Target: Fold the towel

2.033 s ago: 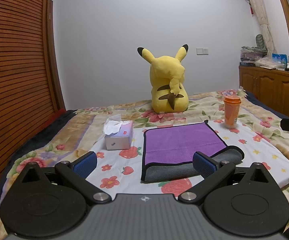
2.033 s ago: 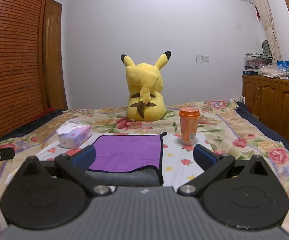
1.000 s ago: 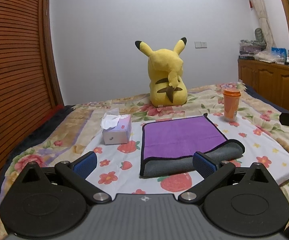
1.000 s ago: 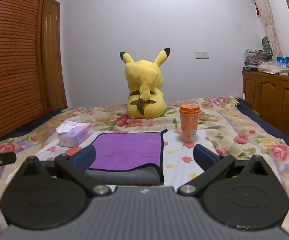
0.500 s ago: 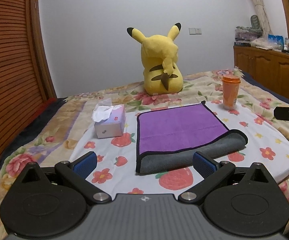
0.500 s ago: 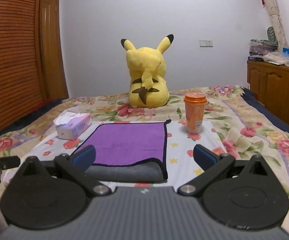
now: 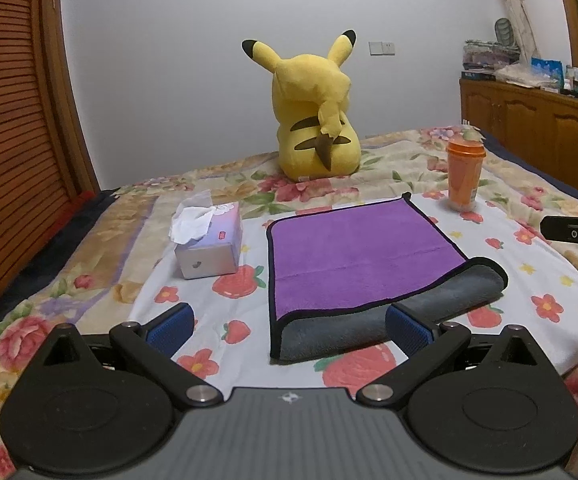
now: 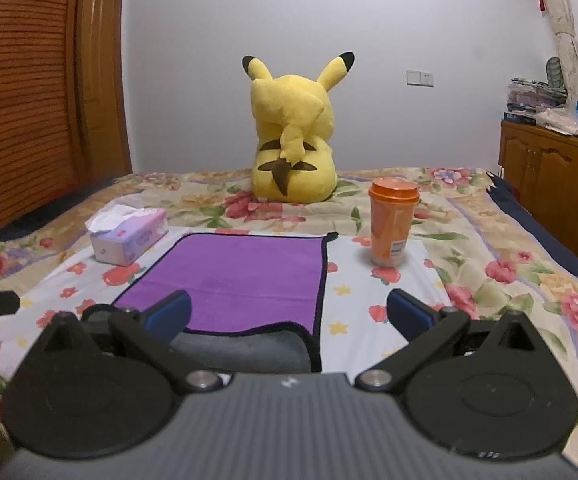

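A purple towel point(image 7: 353, 256) with a grey underside and black hem lies folded on a white flowered cloth on the bed; its grey fold faces me. It also shows in the right wrist view point(image 8: 241, 276). My left gripper point(image 7: 289, 326) is open and empty, hovering just in front of the towel's near left corner. My right gripper point(image 8: 289, 314) is open and empty, over the towel's near right part. The right gripper's tip shows at the right edge of the left wrist view point(image 7: 569, 234).
A tissue box point(image 7: 209, 248) sits left of the towel. An orange cup with a lid point(image 8: 393, 226) stands to its right. A yellow plush toy point(image 7: 313, 120) sits behind. Wooden cabinets point(image 7: 537, 124) line the right wall, a slatted wooden door point(image 7: 9, 120) the left.
Both grippers have risen and tilted down a little toward the towel, so it fills more of each view. Both stay open. The towel has not moved.
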Motion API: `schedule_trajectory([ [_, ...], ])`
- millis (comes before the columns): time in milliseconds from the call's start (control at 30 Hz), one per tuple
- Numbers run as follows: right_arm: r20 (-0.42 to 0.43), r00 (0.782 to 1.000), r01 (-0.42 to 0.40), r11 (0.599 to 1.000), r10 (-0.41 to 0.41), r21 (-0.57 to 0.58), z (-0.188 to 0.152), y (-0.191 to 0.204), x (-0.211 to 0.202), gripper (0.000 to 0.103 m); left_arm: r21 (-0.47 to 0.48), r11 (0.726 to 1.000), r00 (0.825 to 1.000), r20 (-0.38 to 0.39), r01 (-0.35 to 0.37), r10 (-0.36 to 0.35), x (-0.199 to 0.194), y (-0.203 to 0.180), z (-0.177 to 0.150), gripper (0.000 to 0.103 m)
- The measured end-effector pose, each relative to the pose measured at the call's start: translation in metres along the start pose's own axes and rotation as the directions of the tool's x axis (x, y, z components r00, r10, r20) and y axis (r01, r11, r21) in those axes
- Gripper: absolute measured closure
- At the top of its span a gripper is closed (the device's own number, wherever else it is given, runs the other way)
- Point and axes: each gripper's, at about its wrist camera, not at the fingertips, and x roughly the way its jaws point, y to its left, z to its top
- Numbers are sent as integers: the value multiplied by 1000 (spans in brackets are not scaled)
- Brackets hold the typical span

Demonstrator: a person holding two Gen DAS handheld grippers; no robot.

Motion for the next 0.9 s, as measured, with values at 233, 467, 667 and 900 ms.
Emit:
schedule_trajectory([
  [233,-35,999,-28,999,27,-17,1,-3,21,0,-16,1000,1000,-17,20,-20,20,7,2,0],
  [467,-69,996,-57,998,56,-17,0,-4,38,0,-55,998,998,-56,29,-33,43,16,3,3],
  [667,-104,992,-78,997,77,-4,0,-7,53,0,-64,997,995,-85,43,-49,62,22,3,10],
  [900,-146,985,-95,996,94,1,-2,-8,69,0,-48,996,988,-135,69,-75,85,24,0,15],
])
